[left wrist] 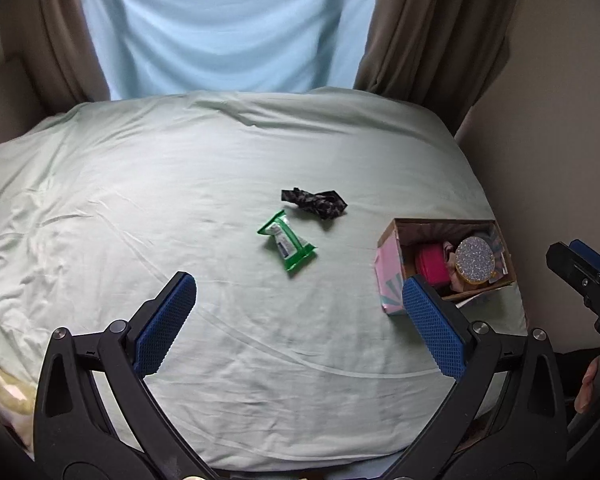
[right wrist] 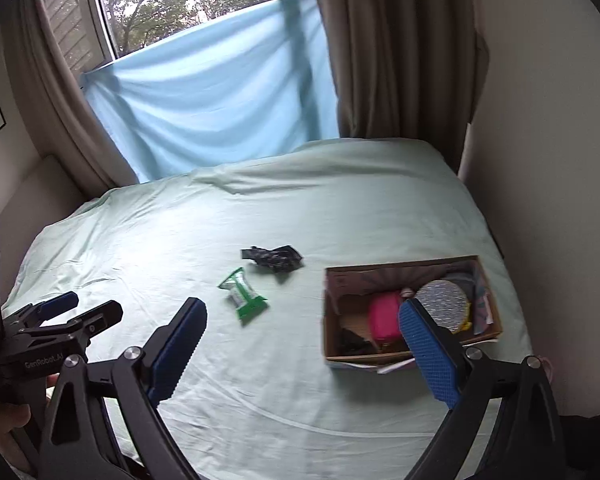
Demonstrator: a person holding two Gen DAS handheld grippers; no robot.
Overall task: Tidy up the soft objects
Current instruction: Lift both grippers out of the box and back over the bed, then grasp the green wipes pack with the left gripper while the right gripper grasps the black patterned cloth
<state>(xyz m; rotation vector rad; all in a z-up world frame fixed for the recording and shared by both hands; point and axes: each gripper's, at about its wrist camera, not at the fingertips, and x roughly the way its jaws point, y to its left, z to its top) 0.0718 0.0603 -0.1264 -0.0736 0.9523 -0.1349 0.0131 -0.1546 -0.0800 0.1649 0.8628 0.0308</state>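
A green wipes packet point(left wrist: 286, 242) point(right wrist: 243, 293) lies mid-bed. A dark patterned cloth point(left wrist: 315, 202) point(right wrist: 273, 257) lies crumpled just behind it. A cardboard box point(left wrist: 392, 240) point(right wrist: 332, 276) at the right holds a pink pouch point(left wrist: 432, 265) point(right wrist: 384, 316), a glittery round disc point(left wrist: 475, 261) point(right wrist: 442, 303) and other soft items. My left gripper point(left wrist: 299, 286) is open and empty, in front of the packet. My right gripper point(right wrist: 302, 310) is open and empty, its right finger overlapping the box's front.
The pale green bed sheet point(left wrist: 180, 184) point(right wrist: 340, 200) covers the bed. Brown curtains point(left wrist: 432, 24) point(right wrist: 400, 40) and a light blue cloth point(left wrist: 228, 28) point(right wrist: 212, 92) hang behind it. A wall point(right wrist: 548, 120) runs along the right side. Each gripper shows at the edge of the other's view.
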